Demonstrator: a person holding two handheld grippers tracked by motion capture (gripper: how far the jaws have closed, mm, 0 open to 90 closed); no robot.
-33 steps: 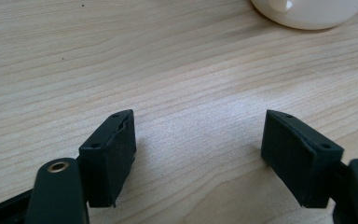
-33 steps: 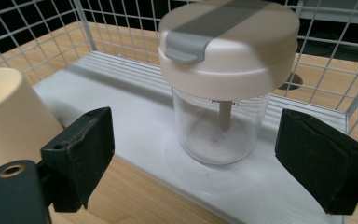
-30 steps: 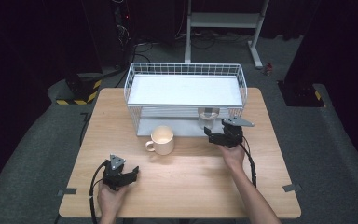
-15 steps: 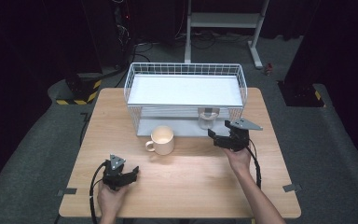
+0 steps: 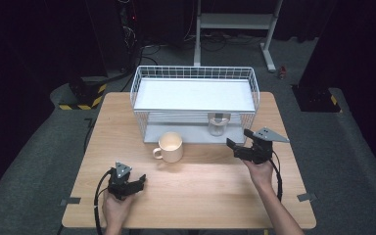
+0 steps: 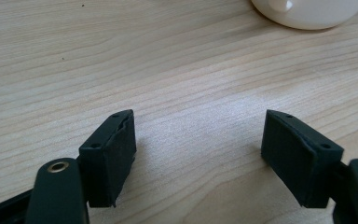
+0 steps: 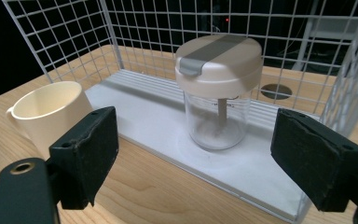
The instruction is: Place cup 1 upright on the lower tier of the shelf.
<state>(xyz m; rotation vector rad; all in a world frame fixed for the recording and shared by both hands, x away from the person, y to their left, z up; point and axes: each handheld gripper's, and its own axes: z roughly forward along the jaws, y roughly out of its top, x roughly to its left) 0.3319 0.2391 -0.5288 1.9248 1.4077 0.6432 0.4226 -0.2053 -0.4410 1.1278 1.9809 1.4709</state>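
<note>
My right gripper (image 5: 231,145) sits just off the wire rack (image 5: 196,73), jaws apart with nothing between them, though they've just been closing a bit. The lidded jar (image 7: 218,91) stands on the rack's bottom shelf, cream mug (image 5: 170,146) just outside. Left gripper (image 6: 198,156) rests wide open on the bench (image 5: 200,191).

No text, label or number is legible on anything here.

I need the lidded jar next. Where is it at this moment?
The clear glass jar with a cream lid stands on the lower white shelf of the white wire rack, at its right end in the high view, right of the cream mug.
</note>
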